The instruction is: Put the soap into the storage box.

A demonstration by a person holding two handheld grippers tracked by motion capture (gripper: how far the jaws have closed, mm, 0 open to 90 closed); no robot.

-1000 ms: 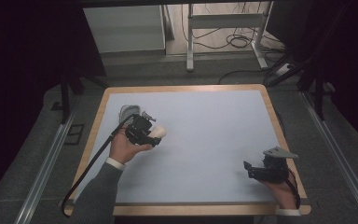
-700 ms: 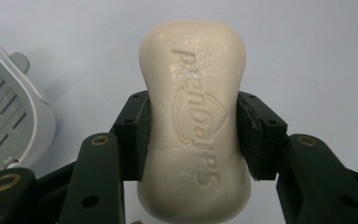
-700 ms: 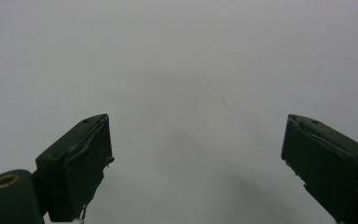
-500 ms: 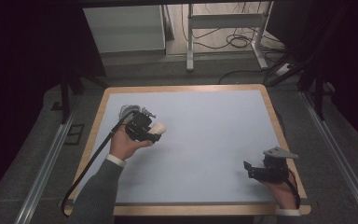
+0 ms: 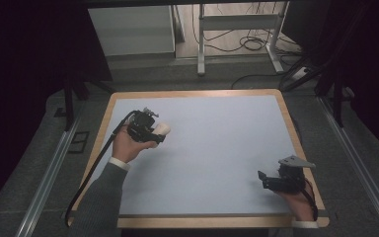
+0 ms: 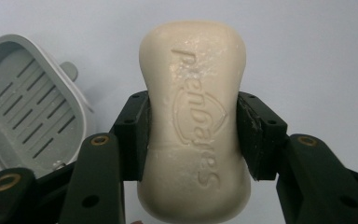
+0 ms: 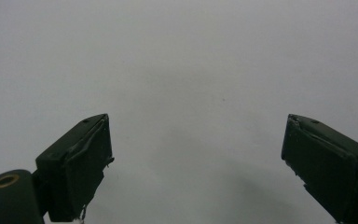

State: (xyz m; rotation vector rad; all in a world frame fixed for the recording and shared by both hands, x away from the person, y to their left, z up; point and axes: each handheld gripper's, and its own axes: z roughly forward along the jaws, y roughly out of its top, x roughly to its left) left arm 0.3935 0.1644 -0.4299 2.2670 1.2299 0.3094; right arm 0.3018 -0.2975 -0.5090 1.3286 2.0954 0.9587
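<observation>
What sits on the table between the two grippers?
Nothing: in the high view, bare pale table stretches between the left gripper, shut on a soap bar, and the open right gripper.

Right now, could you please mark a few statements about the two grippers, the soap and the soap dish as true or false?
1. The left gripper is shut on the soap bar. True.
2. The right gripper holds the soap dish. False: its jaws are open with nothing between them.
3. The soap dish is grey with slots in its floor. True.
4. The soap bar lies in the dish. False: it is clamped between the left gripper's jaws, beside the dish.
</observation>
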